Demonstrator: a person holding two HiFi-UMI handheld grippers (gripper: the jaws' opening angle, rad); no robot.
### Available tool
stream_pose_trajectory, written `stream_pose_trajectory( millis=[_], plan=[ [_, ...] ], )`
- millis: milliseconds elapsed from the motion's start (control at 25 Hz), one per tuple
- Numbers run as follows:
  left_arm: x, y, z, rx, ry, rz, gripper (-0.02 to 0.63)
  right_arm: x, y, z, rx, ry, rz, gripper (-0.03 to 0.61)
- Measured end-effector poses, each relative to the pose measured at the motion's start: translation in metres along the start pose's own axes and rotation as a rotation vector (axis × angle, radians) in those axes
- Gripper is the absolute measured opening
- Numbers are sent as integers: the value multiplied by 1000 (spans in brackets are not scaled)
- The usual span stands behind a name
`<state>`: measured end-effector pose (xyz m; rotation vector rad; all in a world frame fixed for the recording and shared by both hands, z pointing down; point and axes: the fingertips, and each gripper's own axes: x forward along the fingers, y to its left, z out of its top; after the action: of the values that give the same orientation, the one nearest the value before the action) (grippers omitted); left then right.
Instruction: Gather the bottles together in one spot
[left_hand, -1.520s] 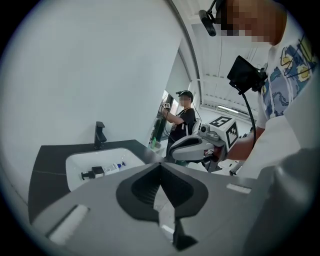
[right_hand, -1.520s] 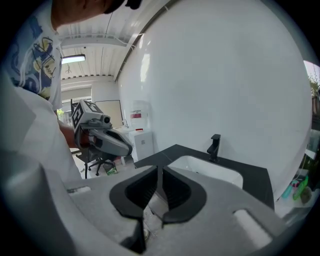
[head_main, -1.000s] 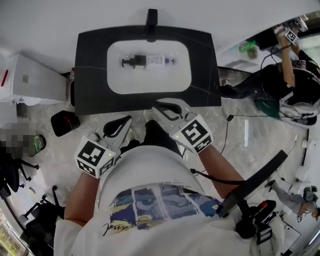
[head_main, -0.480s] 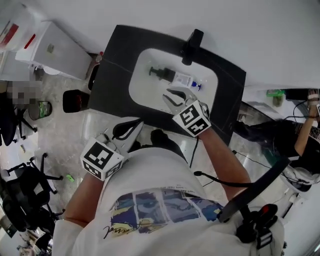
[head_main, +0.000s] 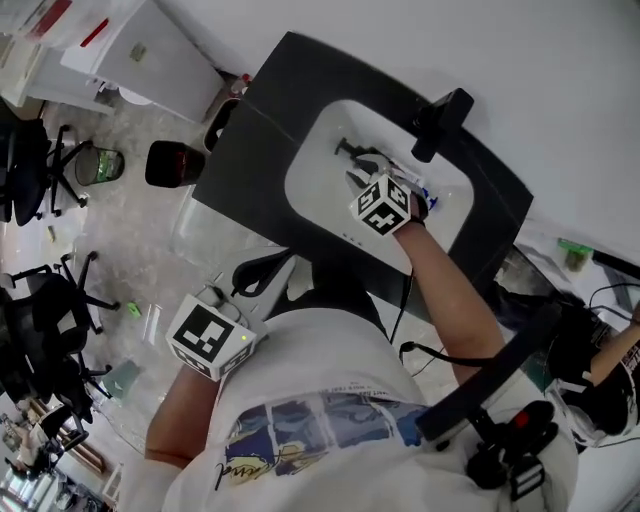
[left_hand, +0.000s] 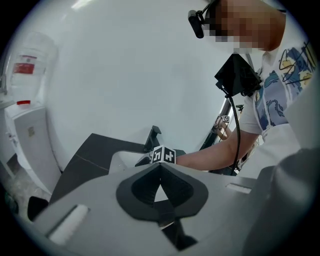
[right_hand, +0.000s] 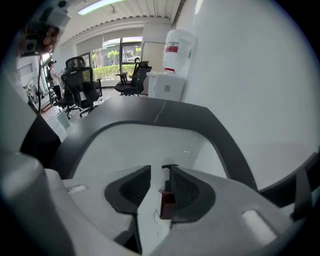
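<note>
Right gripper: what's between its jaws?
A bottle's black pump head lies between the right gripper's jaws, which have just been opening, in the right gripper view.

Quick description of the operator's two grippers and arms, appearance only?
The left gripper and right gripper match: light grey plastic bodies, black ribbed jaw pads, a white cube with black square markers on each. Arms bare below a short-sleeved white printed T-shirt.

black bench (head_main: 250, 120) around a white sink (head_main: 320, 190); black tap (head_main: 441, 122); bottle (head_main: 347, 150) with a black pump; white shirt (head_main: 310, 350), blue print.
</note>
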<state>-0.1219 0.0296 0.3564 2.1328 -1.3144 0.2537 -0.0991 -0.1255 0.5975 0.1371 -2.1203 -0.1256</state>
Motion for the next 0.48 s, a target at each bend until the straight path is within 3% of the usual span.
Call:
stream_pose_trajectory(
  millis=[480],
  plan=[
    [-9,14,-11,-120,-21,90,2,88,-25,-37,-137,218,-31,146]
  ],
)
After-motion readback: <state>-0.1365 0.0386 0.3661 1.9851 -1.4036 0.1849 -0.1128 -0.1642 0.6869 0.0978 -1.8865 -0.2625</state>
